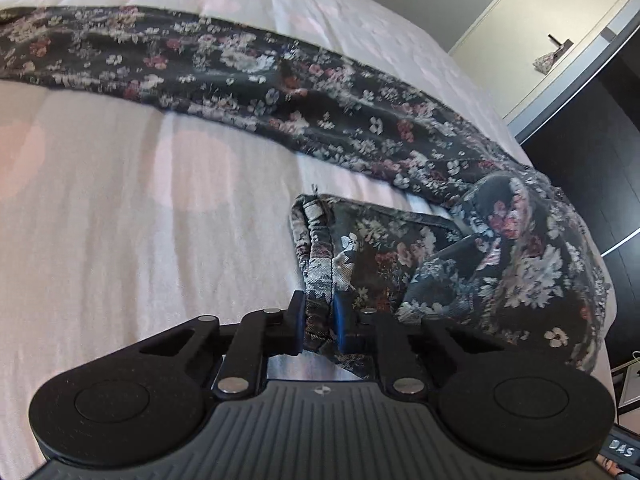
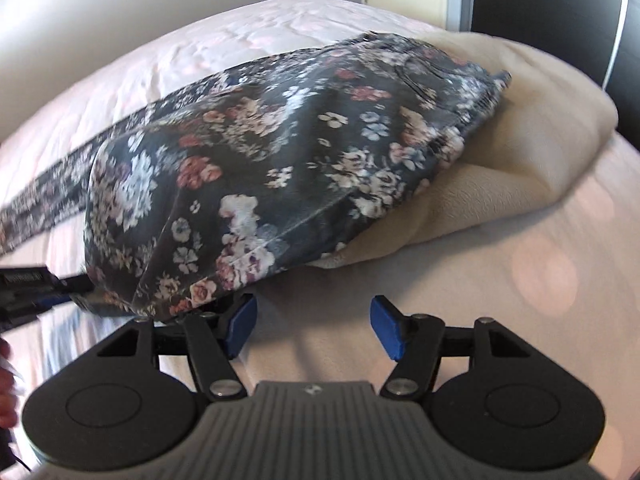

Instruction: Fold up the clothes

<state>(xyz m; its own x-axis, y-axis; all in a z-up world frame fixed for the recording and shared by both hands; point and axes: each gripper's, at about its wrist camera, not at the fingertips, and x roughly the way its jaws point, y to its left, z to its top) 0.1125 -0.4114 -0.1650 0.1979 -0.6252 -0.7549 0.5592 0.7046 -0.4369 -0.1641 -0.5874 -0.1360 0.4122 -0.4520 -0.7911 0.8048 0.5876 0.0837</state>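
Note:
Dark floral trousers point(image 1: 256, 80) lie stretched across a pale pink bed. In the left wrist view my left gripper point(image 1: 319, 322) is shut on the hem of one trouser leg point(image 1: 320, 248) and holds it lifted and folded back over the garment. In the right wrist view the bunched floral trousers point(image 2: 280, 160) rest partly on a cream blanket point(image 2: 520, 152). My right gripper point(image 2: 314, 326) is open and empty just in front of the fabric's near edge, with its blue pads point(image 2: 386, 326) apart. The left gripper body point(image 2: 36, 284) shows at the left edge there.
The bedspread point(image 1: 120, 220) is white with faint pink dots. A cream wardrobe point(image 1: 560, 32) and dark furniture point(image 1: 592, 152) stand beyond the bed's right side. A white wall point(image 2: 60, 20) lies behind the bed.

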